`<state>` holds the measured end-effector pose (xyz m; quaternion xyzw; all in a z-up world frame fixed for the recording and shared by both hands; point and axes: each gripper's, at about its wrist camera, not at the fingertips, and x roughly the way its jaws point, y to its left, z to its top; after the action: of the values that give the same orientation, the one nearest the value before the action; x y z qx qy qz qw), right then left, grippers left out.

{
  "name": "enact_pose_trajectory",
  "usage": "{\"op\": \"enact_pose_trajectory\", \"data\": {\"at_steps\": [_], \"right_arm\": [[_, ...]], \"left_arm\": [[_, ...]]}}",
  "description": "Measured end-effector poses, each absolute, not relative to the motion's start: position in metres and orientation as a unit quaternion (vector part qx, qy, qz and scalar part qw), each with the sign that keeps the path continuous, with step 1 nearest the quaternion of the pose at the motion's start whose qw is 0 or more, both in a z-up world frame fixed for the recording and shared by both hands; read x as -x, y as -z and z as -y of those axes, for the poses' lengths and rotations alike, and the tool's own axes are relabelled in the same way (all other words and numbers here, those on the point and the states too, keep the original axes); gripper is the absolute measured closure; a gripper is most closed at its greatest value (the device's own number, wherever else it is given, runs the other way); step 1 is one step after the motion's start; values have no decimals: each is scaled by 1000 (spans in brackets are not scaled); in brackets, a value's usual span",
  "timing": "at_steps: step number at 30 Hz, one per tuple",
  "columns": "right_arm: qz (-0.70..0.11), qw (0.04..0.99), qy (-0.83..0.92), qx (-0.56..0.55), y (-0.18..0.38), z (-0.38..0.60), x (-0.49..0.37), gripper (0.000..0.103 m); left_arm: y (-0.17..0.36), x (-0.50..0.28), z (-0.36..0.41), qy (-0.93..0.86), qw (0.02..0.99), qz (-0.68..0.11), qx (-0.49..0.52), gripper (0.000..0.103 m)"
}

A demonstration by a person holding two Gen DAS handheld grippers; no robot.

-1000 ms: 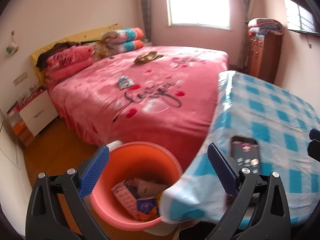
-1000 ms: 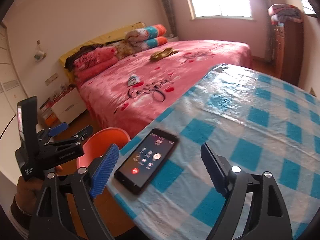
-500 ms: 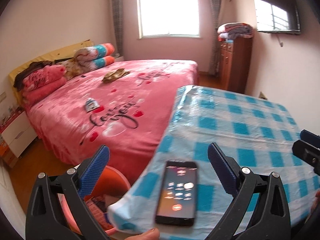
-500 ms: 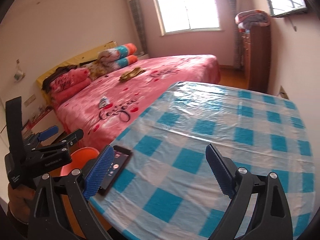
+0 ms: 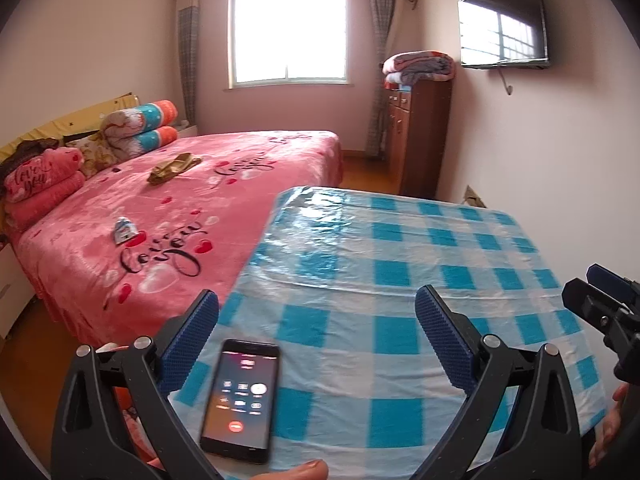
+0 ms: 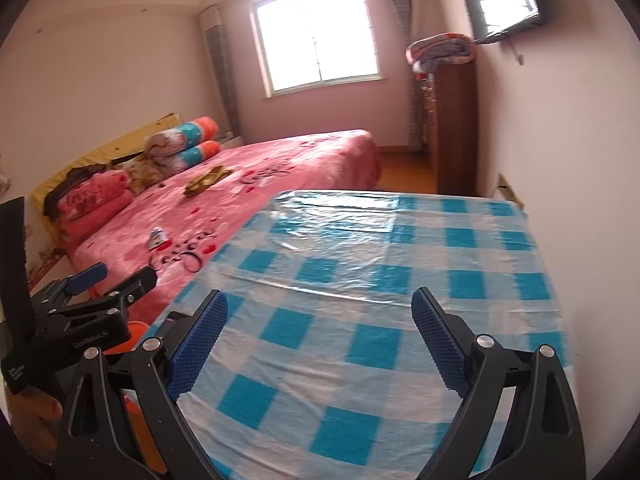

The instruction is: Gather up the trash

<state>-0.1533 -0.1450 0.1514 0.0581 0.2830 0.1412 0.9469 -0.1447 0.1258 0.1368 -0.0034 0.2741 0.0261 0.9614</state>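
Right wrist view — orange bin (image 6: 136,330) mostly hidden, contents unseen; both hand-held grippers (image 6: 318,344) (image 5: 316,346) gape apart, gripping nothing.

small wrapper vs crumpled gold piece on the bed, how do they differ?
The small wrapper is white and blue with a printed picture; the gold piece is plain olive-gold. The small wrapper is compact and lies close to the bed's near edge; the gold piece is larger, crumpled and spread out, further up toward the pillows. Both lie loose on the pink bedspread, apart from each other and from both grippers.
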Motion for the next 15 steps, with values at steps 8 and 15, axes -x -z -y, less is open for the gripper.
{"op": "enact_pose_trajectory", "data": {"at_steps": [8, 15], "right_arm": [[-269, 958, -85, -60, -156, 180, 164, 8], [-260, 962, -59, -62, -158, 197, 173, 8]], "left_arm": [[-149, 149, -92, 11, 966, -257, -10, 4], [-155, 157, -72, 33, 969, -242, -26, 4]]}}
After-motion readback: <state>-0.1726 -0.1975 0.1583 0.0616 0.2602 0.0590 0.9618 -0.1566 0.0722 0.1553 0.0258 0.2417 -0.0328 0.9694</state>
